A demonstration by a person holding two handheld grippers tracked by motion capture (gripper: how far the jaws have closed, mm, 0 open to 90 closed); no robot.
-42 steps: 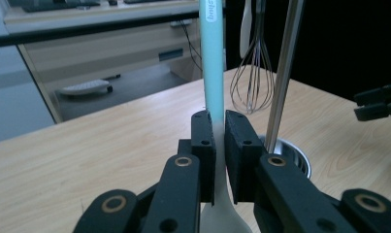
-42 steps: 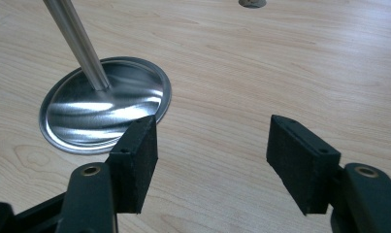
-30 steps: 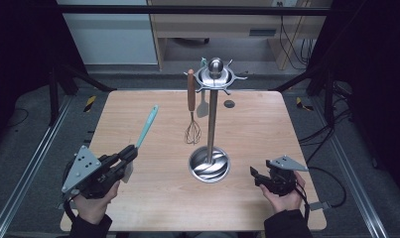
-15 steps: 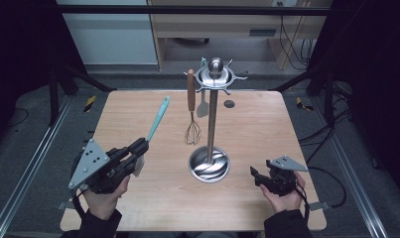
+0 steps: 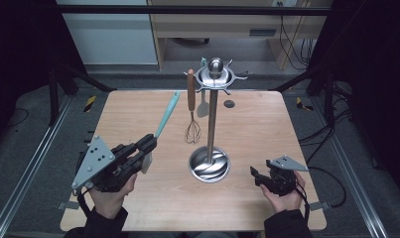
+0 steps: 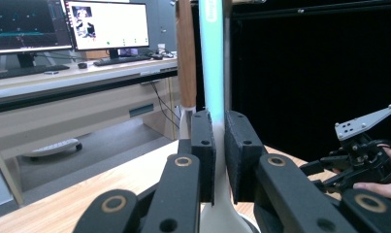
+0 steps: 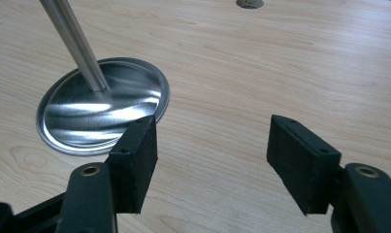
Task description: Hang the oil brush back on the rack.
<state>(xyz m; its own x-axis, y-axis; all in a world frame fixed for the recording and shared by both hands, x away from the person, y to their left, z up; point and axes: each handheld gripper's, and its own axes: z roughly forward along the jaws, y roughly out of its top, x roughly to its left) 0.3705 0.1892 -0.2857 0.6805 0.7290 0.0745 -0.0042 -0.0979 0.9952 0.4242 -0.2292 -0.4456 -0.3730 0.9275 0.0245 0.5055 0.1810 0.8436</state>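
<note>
Pinched in the left gripper (image 5: 147,145): 1 smooth teal spatula (image 5: 166,115) with a pale blade, raised aslant over the wooden table (image 5: 267,124), left of 1 shiny steel rack (image 5: 210,124). Hanging there: 1 wooden-handled wire whisk (image 5: 191,106). Right gripper (image 7: 212,141): jaws spread, nothing between.

The left tool (image 5: 147,145) is angling up and away from the person, its jaws clamping tight with the pads (image 6: 204,145) facing each other across a thin gap. The left hand (image 5: 108,196) is gripping it from behind, the forearm entering from the bottom edge. The right tool (image 5: 255,175) is lying low near the desk, pointing left in the high view, jaws standing wide apart. The right hand (image 5: 286,196) is cradling its body.
</note>
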